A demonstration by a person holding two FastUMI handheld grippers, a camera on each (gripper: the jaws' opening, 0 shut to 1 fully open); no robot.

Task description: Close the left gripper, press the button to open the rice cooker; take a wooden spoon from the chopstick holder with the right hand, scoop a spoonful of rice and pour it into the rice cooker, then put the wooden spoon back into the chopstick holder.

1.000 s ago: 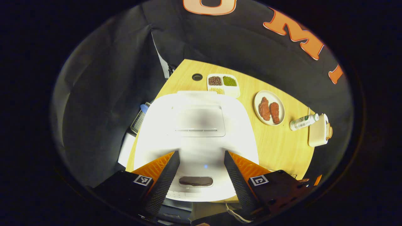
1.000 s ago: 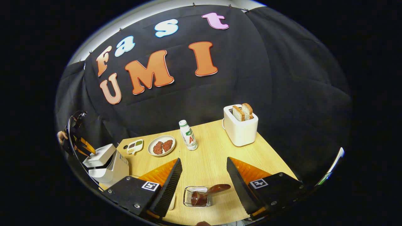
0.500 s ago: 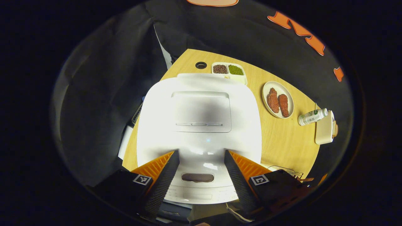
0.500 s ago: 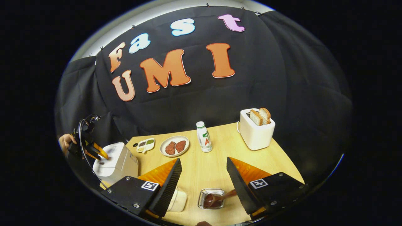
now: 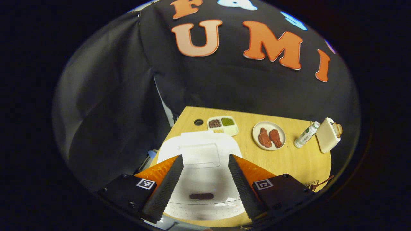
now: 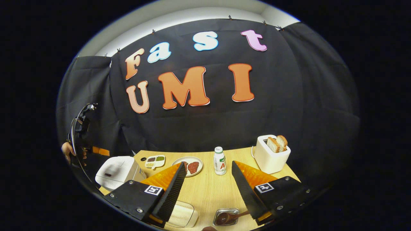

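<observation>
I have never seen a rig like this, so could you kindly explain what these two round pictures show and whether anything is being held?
A person holds a two-finger gripper in each hand; a camera rides on each. In the left gripper view, the left gripper hangs open above the closed rice cooker. In the right gripper view, the right gripper is open over the table, above the wooden spoon resting in its holder. Also there: a plate of meat, a bottle, a toaster. Nothing is held.
</observation>
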